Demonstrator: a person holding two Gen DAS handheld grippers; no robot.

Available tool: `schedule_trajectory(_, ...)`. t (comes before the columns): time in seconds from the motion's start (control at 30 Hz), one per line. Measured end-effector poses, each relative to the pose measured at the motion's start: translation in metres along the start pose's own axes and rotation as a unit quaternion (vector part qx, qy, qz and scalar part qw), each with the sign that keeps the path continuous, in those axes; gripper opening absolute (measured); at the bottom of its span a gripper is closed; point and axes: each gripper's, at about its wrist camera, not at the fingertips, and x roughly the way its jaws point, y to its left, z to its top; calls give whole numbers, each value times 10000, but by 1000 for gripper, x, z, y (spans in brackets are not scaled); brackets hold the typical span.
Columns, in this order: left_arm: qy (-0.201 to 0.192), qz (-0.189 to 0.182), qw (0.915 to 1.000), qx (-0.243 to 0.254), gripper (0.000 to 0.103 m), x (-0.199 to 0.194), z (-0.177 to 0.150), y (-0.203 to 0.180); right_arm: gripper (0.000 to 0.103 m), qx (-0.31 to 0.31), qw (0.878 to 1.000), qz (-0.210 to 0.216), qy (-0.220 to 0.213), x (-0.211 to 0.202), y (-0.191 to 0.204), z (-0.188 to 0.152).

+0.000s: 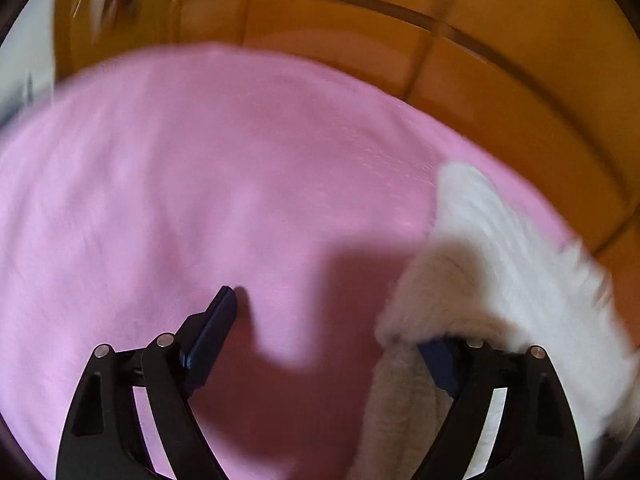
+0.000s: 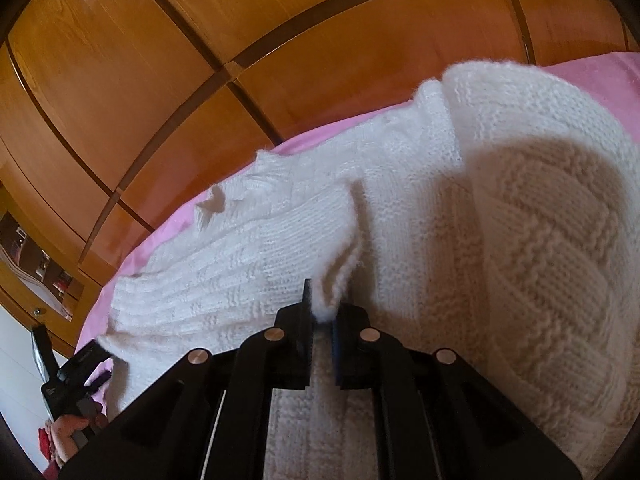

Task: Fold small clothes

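Observation:
A white knitted sweater (image 2: pixel 420 208) lies on a pink bedsheet (image 2: pixel 188 196). My right gripper (image 2: pixel 322 312) is shut on a fold of the sweater's knit and lifts it, so part of the sweater curls over at the right. In the left wrist view, my left gripper (image 1: pixel 336 332) is open over the pink sheet (image 1: pixel 200 184). The sweater's edge (image 1: pixel 500 248) drapes over its right finger; the left finger (image 1: pixel 212 328) is bare. The view is blurred. The left gripper also shows at the lower left of the right wrist view (image 2: pixel 76 376), beside the sweater's cuff.
A wooden wardrobe with dark seams (image 2: pixel 200 60) stands behind the bed, also seen in the left wrist view (image 1: pixel 460 64). A shelf with papers (image 2: pixel 36 272) is at far left. A hand (image 2: pixel 72 432) holds the left gripper.

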Motion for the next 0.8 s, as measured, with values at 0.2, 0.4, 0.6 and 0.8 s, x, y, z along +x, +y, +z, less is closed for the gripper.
schedule_trajectory(0.2,-143,-272,9994,-164,83,-11,-6,18,8,-11,10000,5,30,0,-1,1)
schedule_trajectory(0.4,-75,-135,9998,136,86,-28,-12,15,58,-356,9988,318,-97,-6,12,-1)
schedule_trajectory(0.6,-994,71,9948,-228,86,-85,-22,22,50,-573,9965,-248,-563,-20,22,-7)
schedule_trajectory(0.8,-1091,145,9782,1758,81,-63,-19,-80,57,-672,9935,-773,-496,-14,28,-8)
